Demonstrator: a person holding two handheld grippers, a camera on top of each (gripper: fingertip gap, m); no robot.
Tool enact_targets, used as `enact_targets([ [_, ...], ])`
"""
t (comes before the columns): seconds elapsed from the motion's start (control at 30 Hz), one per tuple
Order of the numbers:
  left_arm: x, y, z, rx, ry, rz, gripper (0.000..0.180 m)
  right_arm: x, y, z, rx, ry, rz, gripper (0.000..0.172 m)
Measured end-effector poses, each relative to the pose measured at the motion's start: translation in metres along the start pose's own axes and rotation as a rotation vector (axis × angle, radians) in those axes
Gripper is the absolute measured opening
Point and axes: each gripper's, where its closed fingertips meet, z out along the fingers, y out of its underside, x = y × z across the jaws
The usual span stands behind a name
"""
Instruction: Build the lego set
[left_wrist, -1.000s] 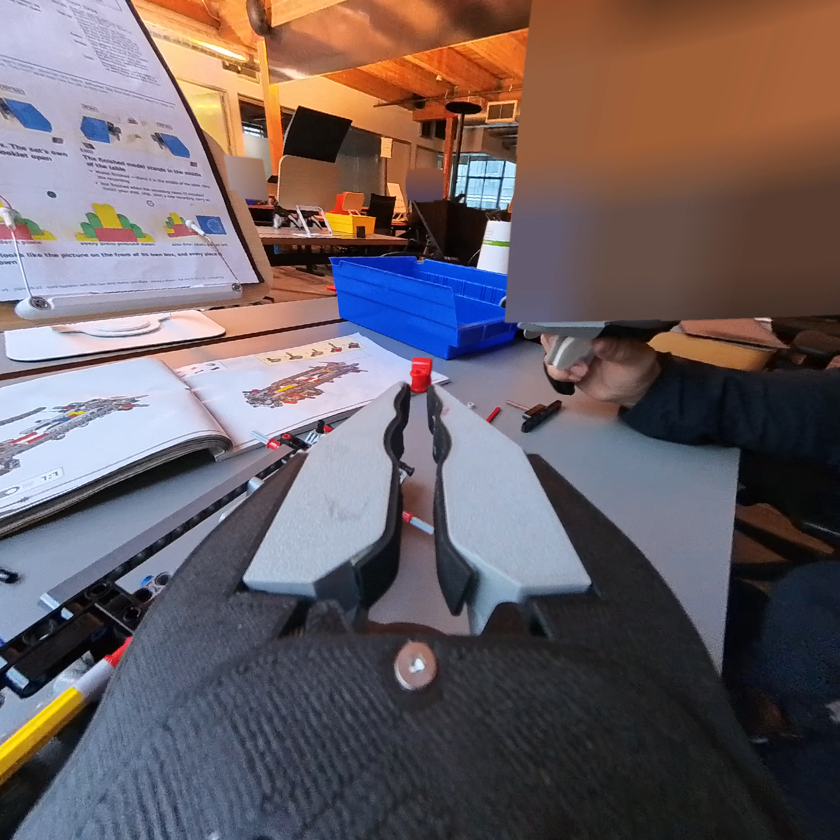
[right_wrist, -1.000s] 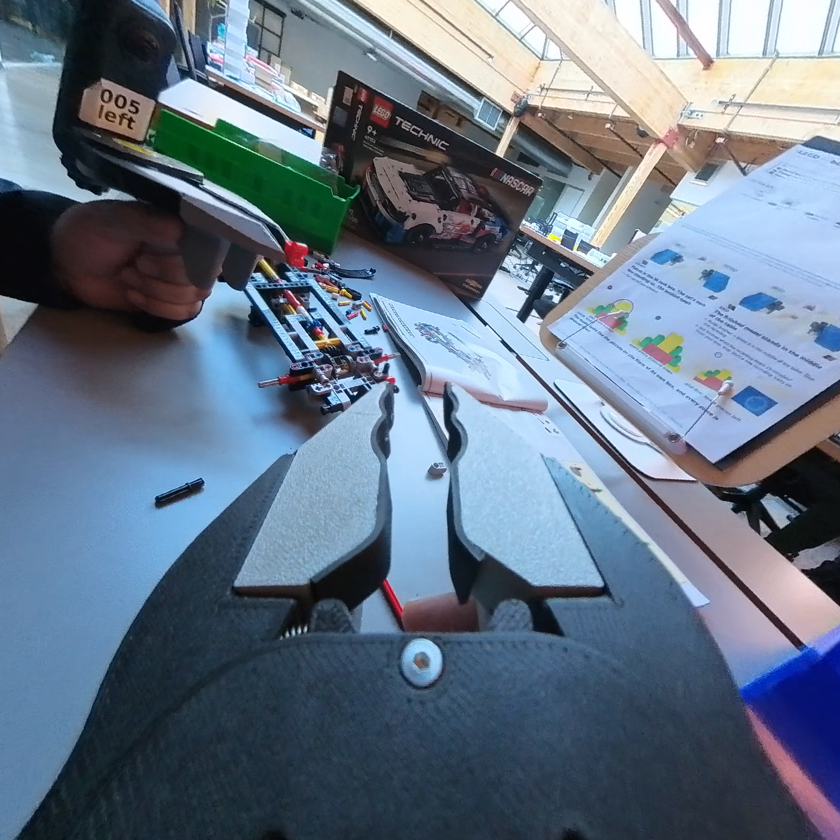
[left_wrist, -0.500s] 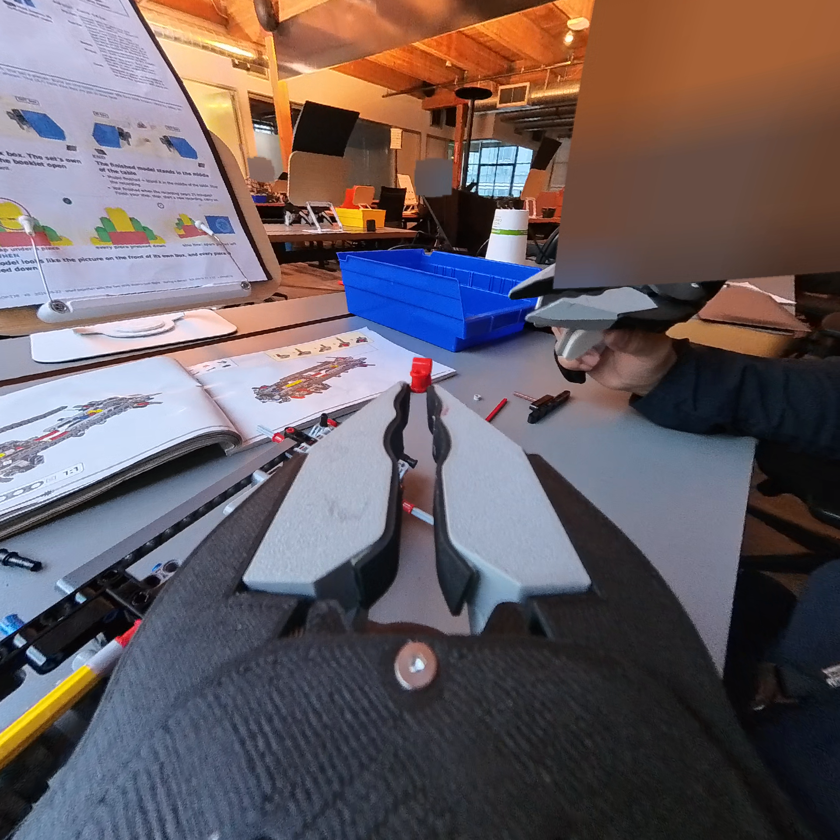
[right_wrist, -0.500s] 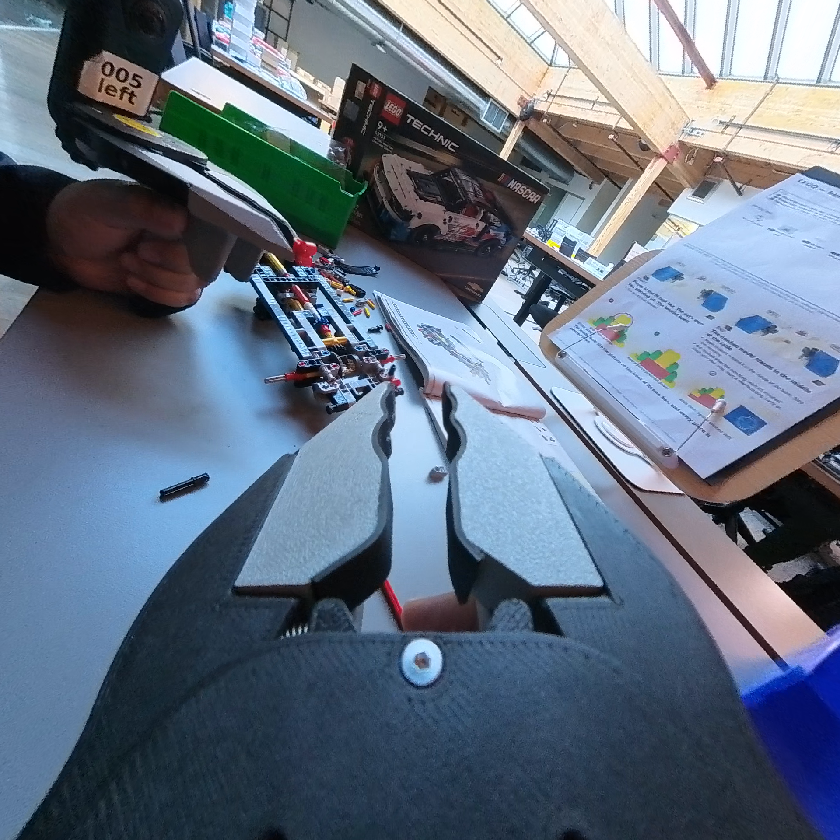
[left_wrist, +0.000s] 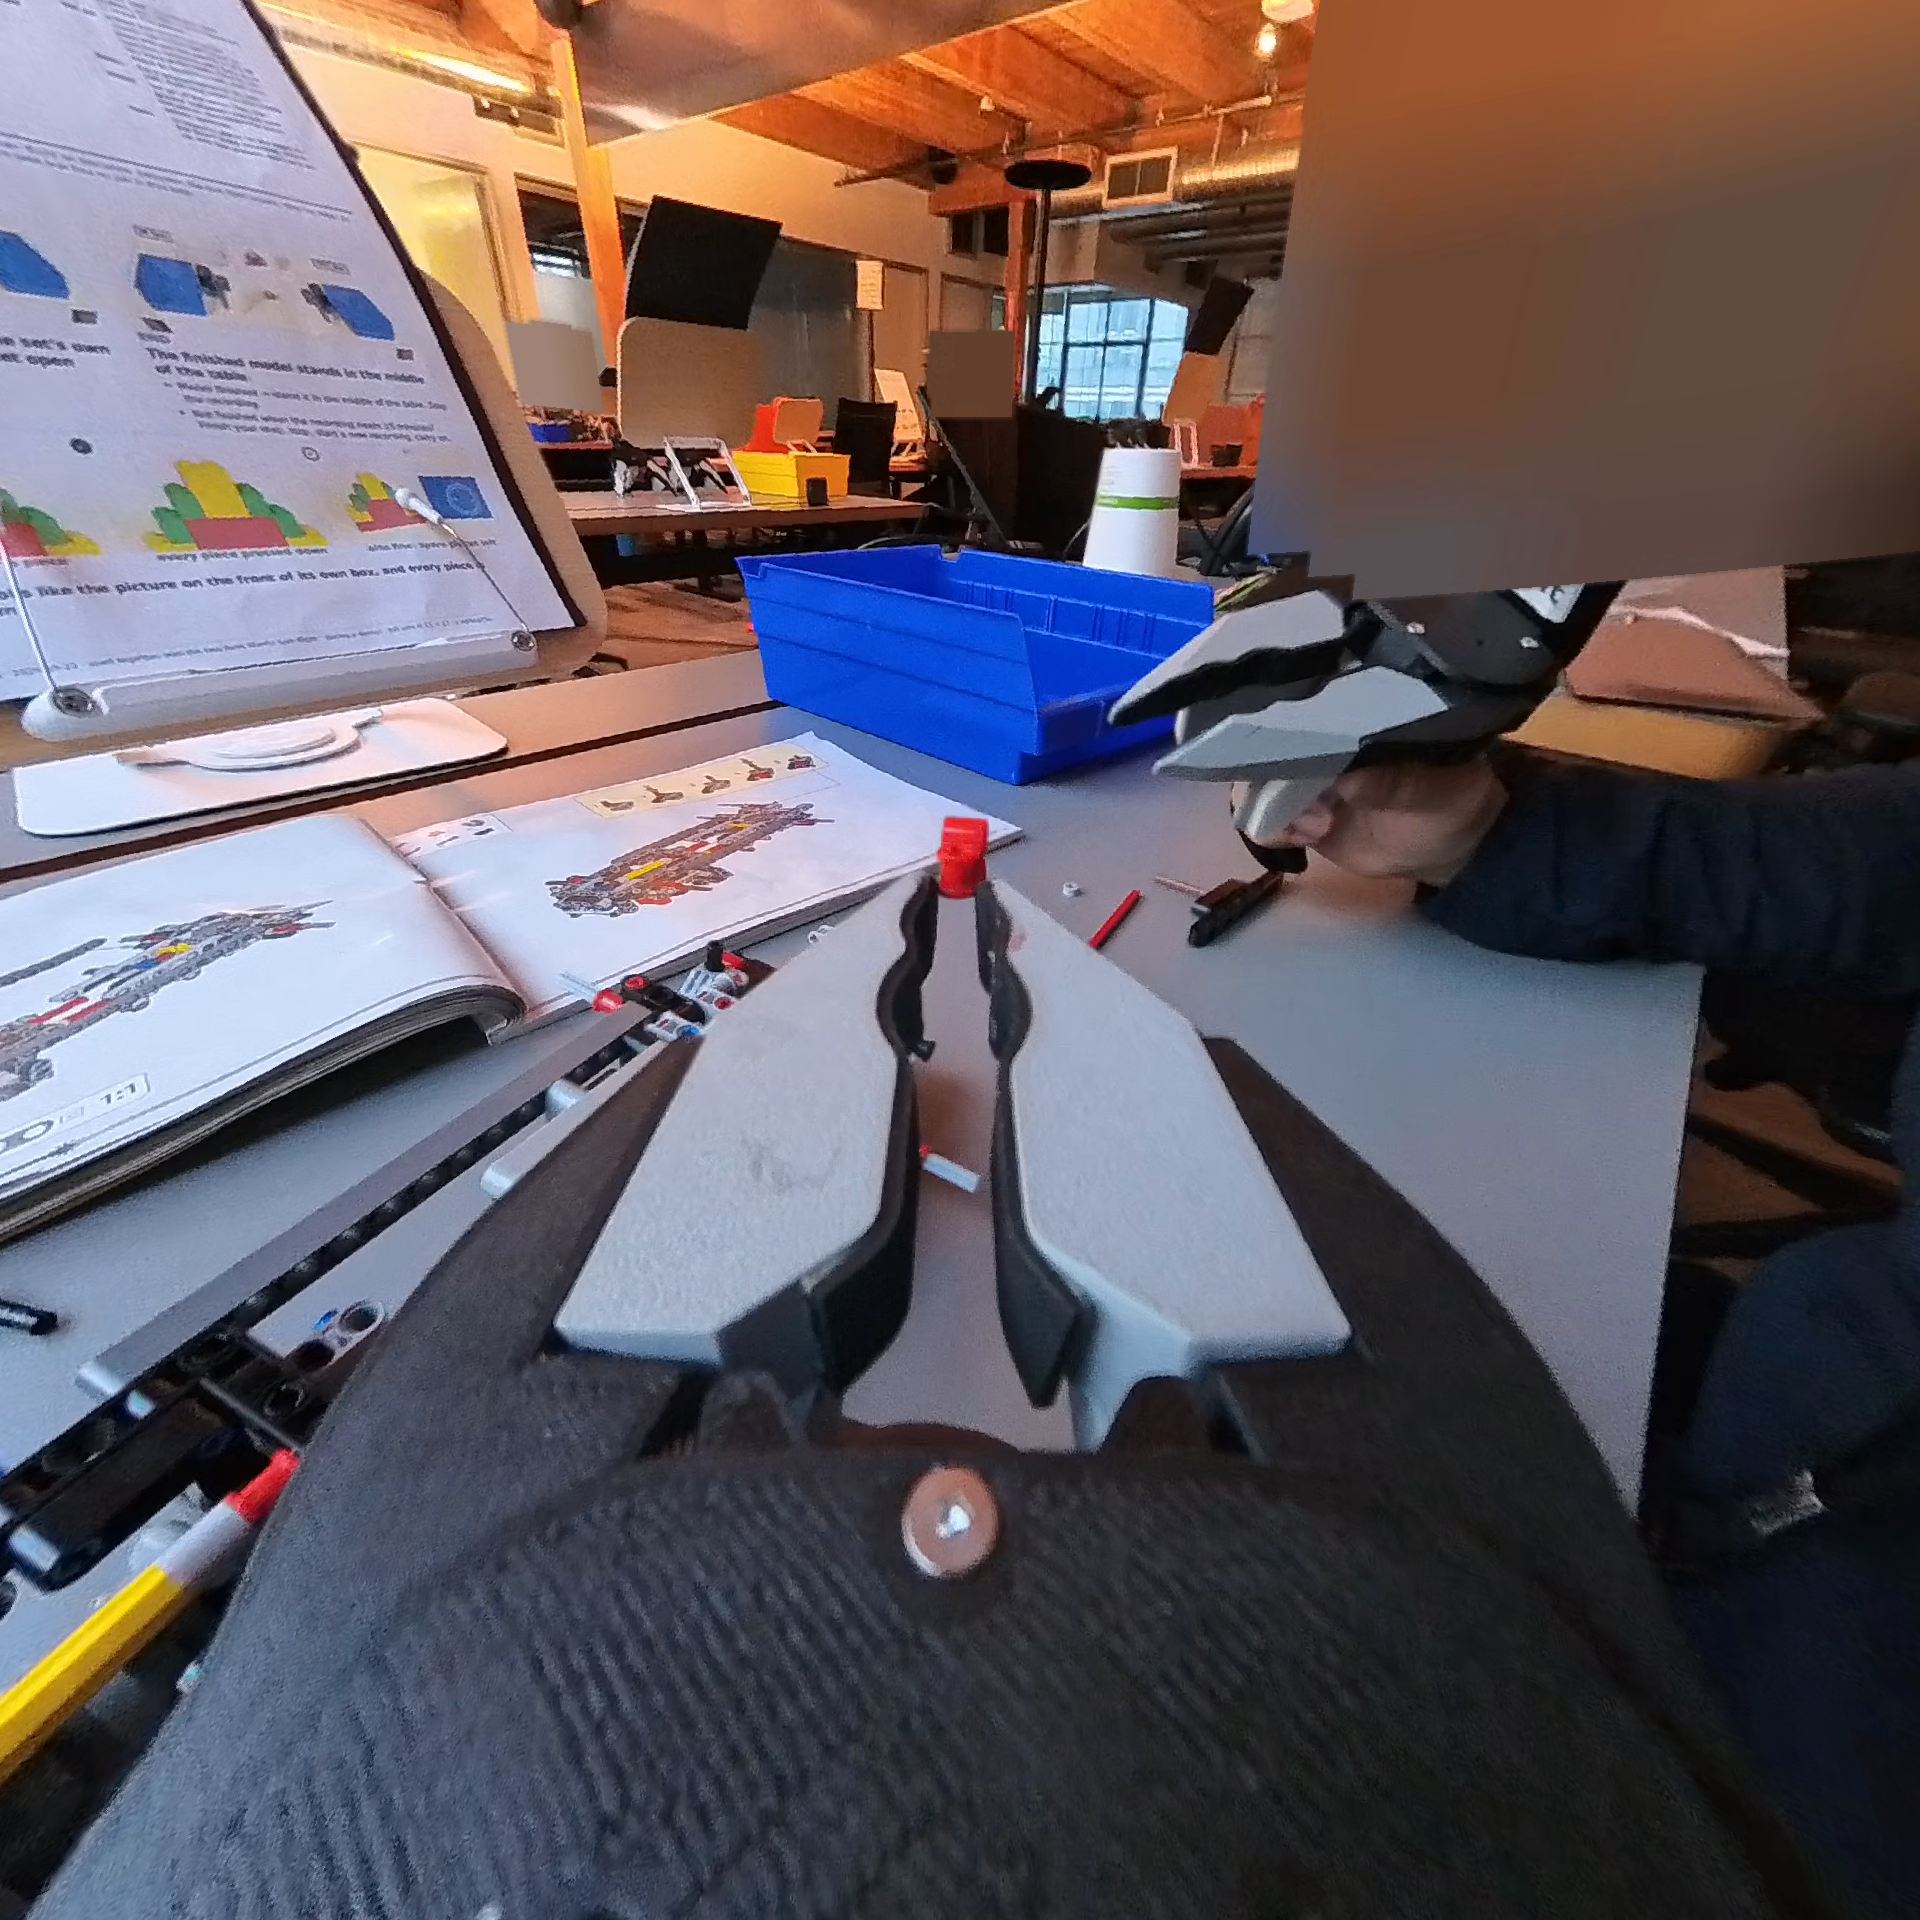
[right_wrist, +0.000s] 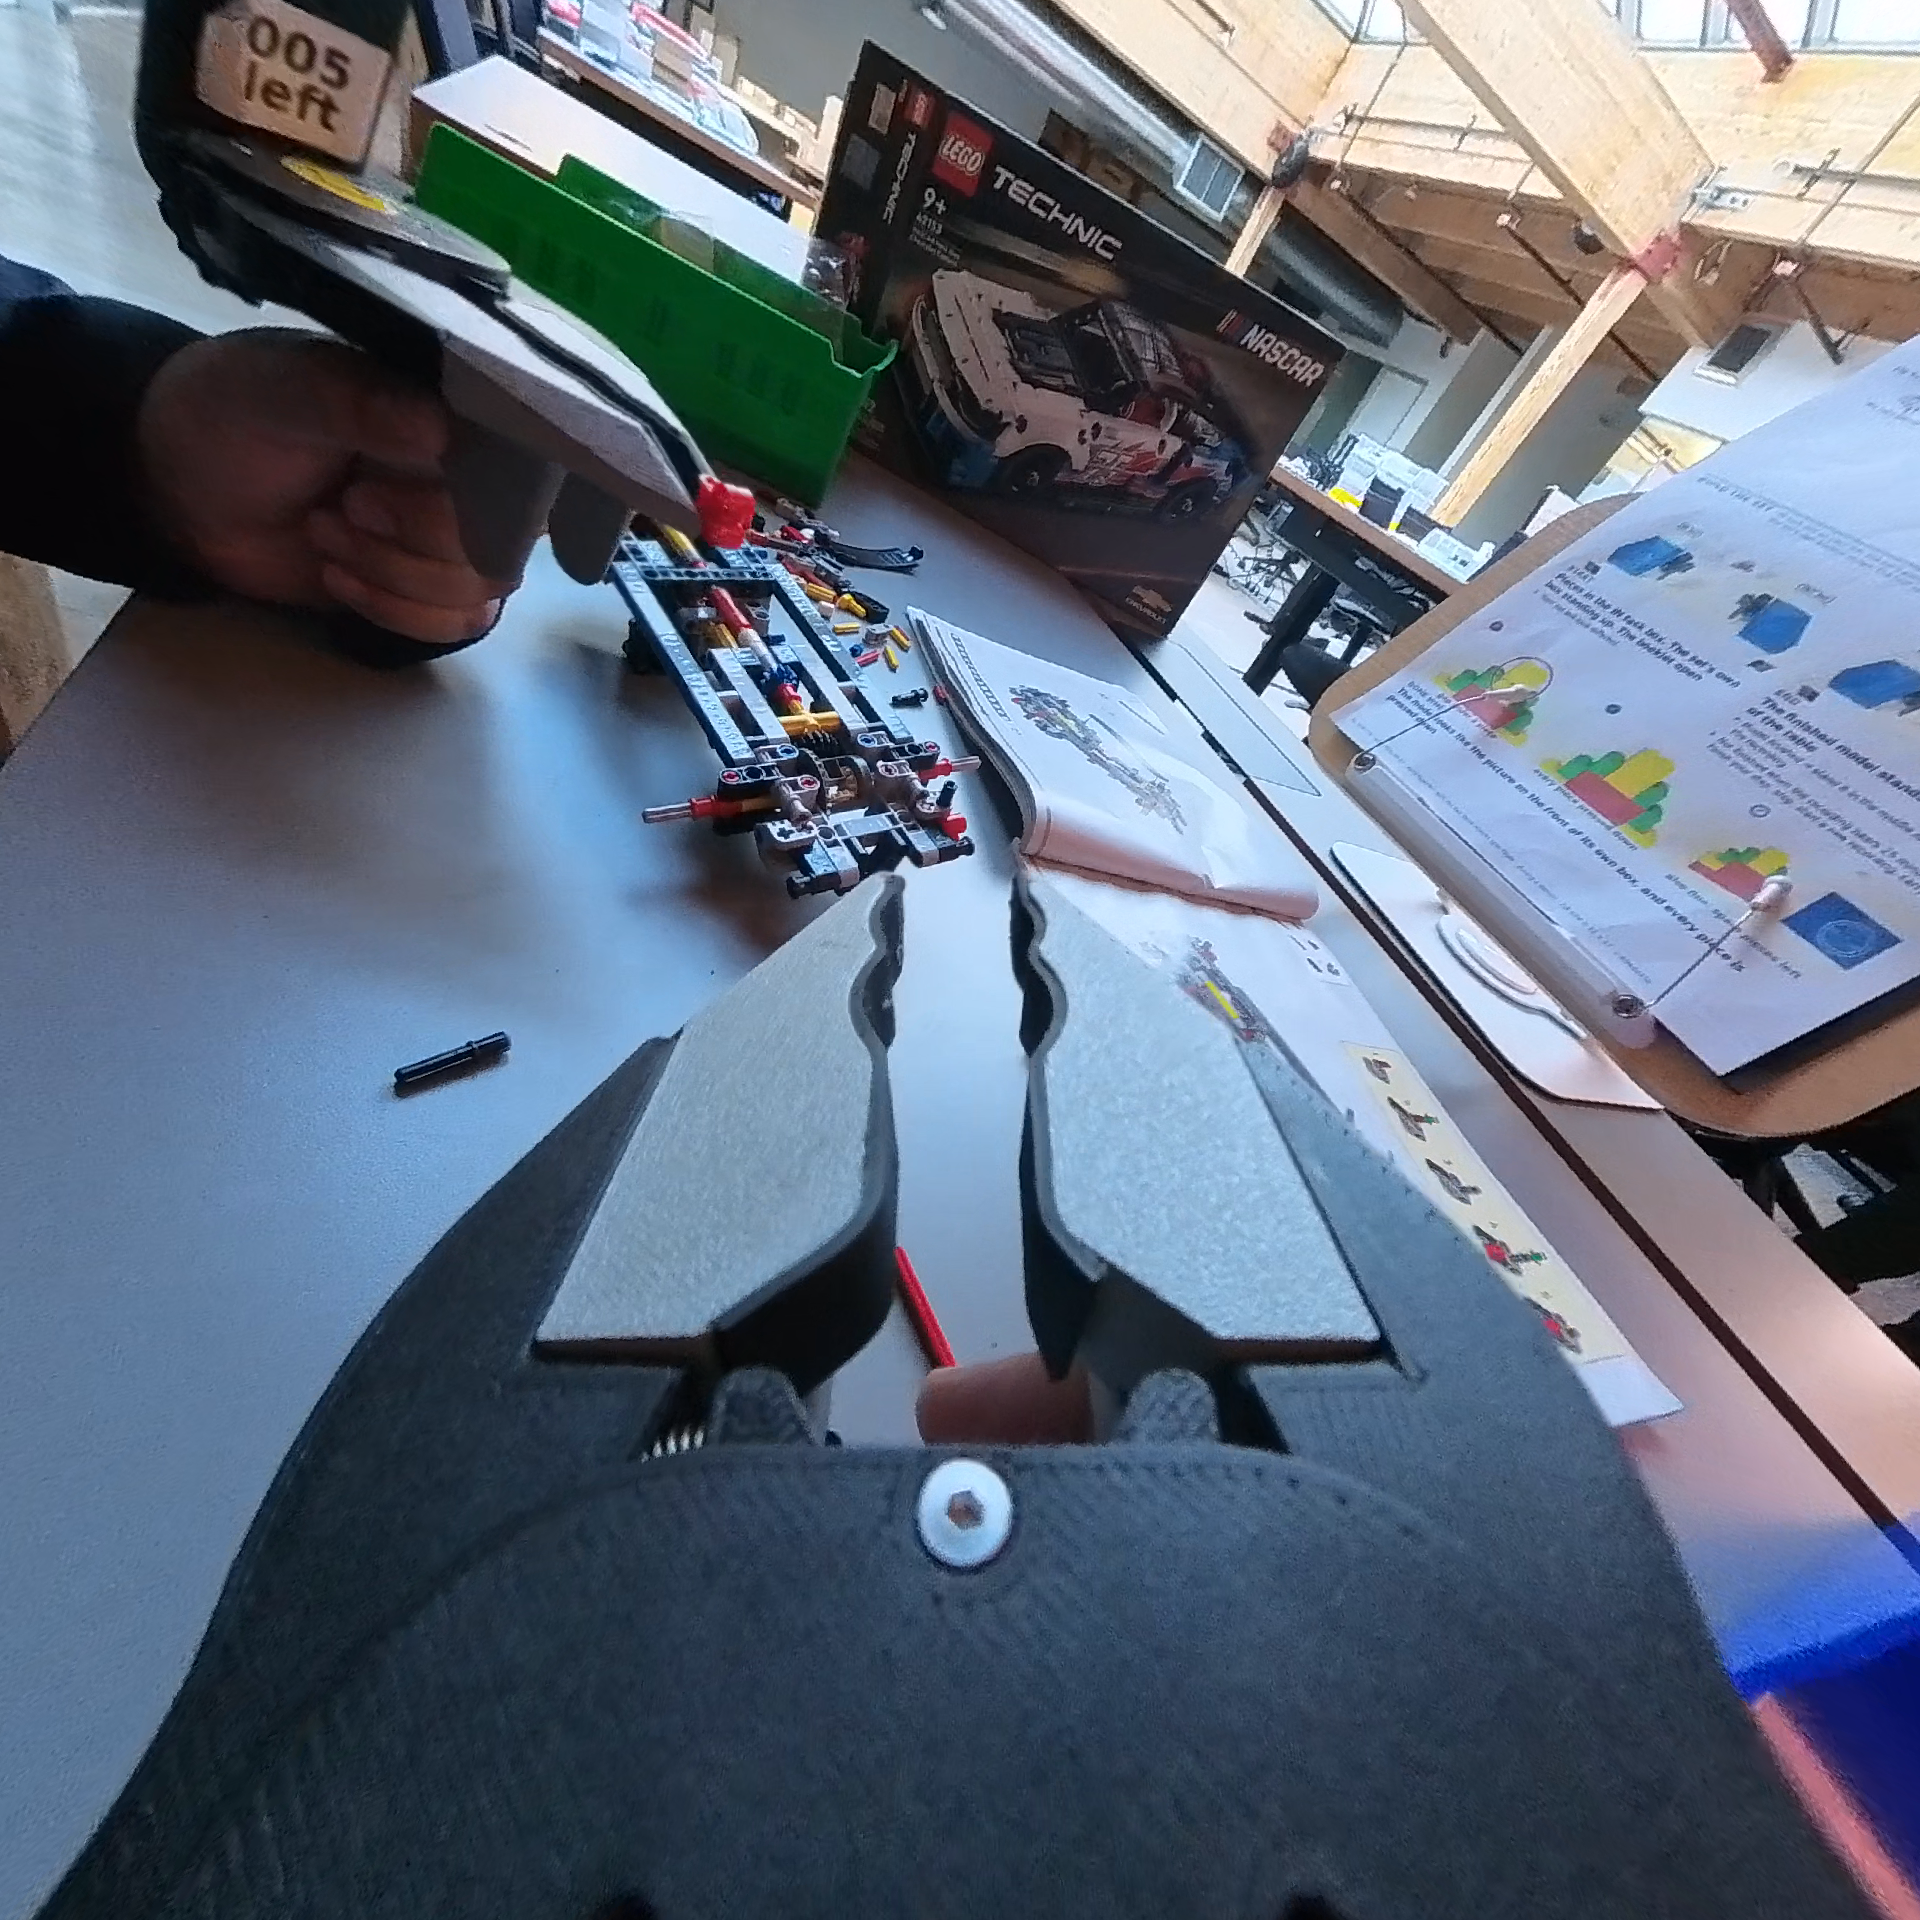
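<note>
1. Presently the small red piece (left_wrist: 962, 854) sits pinched at the very tips of my left tongs (left_wrist: 954, 904). The tongs are nearly closed, both tips press its lower end, and most of it sticks out past them.
2. From the right wrist view, that piece hangs clear of the table (left_wrist: 1403, 1091), just above the far end of the long black-and-grey chassis model (right_wrist: 769, 717).
3. My right tongs (right_wrist: 956, 904) stand partly open and grip nothing. They hover near the model's closer end, beside the open instruction booklet (right_wrist: 1091, 769).
4. Loose bits lie around: a black pin (right_wrist: 452, 1060) to the left and a thin red axle (left_wrist: 1114, 920), probably under my right tongs, though the angle is poor.
5. Farther out stand a blue bin (left_wrist: 935, 644), a green bin (right_wrist: 665, 312), the set's box (right_wrist: 1070, 343) and a printed sheet on a stand (left_wrist: 260, 416).
</note>
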Motion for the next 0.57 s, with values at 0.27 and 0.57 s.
enact_targets([
  [0.27, 0.027, 0.04, 0.028, -0.293, 0.114, -0.126, 0.005, -0.039, -0.007, 0.016, -0.022, -0.098, -0.113, 0.019],
  [0.57, 0.053, 0.039, 0.041, -0.256, 0.29, -0.613, 0.004, -0.075, -0.01, 0.025, -0.039, -0.163, -0.241, 0.019],
])
